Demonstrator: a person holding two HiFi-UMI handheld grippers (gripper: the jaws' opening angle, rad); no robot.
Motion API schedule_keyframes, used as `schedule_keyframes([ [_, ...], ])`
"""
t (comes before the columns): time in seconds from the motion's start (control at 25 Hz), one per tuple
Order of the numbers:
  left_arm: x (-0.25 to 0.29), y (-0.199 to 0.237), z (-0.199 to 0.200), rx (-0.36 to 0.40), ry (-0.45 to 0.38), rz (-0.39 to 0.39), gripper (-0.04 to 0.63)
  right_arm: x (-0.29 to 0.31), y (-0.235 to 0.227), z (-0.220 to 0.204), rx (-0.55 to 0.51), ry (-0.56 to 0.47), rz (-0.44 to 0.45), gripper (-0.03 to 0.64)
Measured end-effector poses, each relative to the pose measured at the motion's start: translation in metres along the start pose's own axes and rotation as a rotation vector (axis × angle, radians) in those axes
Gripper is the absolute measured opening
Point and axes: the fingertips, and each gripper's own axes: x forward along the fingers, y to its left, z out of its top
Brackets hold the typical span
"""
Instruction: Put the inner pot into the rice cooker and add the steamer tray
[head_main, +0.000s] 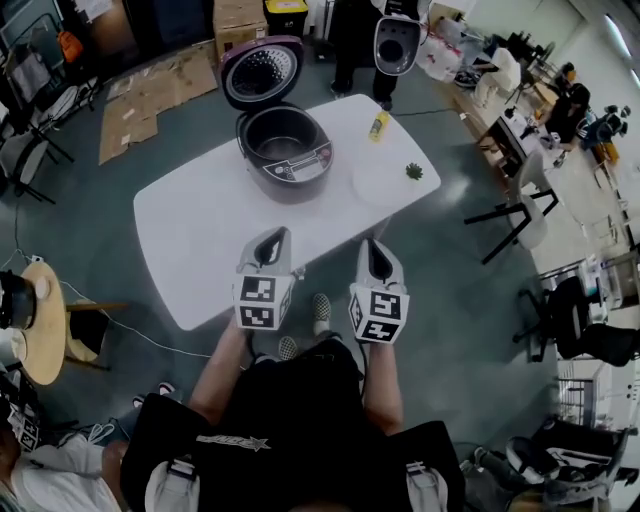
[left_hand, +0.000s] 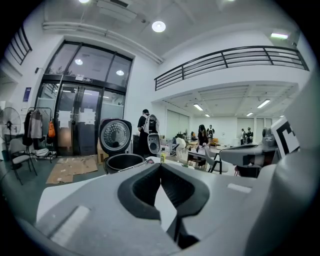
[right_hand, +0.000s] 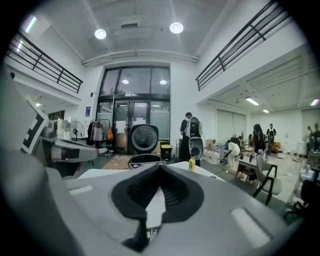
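The right tongs (right_hand: 160, 169) are pressed together, empty, pointing across the white table (right_hand: 97, 173) at the open-lidded rice cooker (right_hand: 145, 159). A yellow bottle (right_hand: 191, 163), perhaps a drink, stands to its right.

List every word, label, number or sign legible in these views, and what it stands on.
Nothing reads clearly enough to quote.
Dark purple rice cooker: control panel print, too small.
Small yellow bottle: label blurred.
Person's black top: white logo, blurred.
Blue wall sign by the glass doors: too small.
Cubes on left gripper and right gripper: black-and-white square patterns, no letters.
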Motion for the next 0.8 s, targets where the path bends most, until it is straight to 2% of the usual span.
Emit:
schedule_keyframes([
  [0.4, 0.069, -0.059, 0.011, 0.030, 0.006, -0.145, 0.009, 0.002, -0.082, -0.008, 0.040, -0.001, -0.133, 0.006],
  [0.6, 0.119, -0.081, 0.006, 0.032, 0.031, -0.175, 0.009, 0.025, -0.130, -0.022, 0.061, 0.027, -0.169, 0.006],
  [0.8, 0.177, -0.100, 0.001, 0.023, 0.070, -0.183, 0.009, 0.065, -0.177, -0.030, 0.085, 0.057, -0.161, 0.006],
])
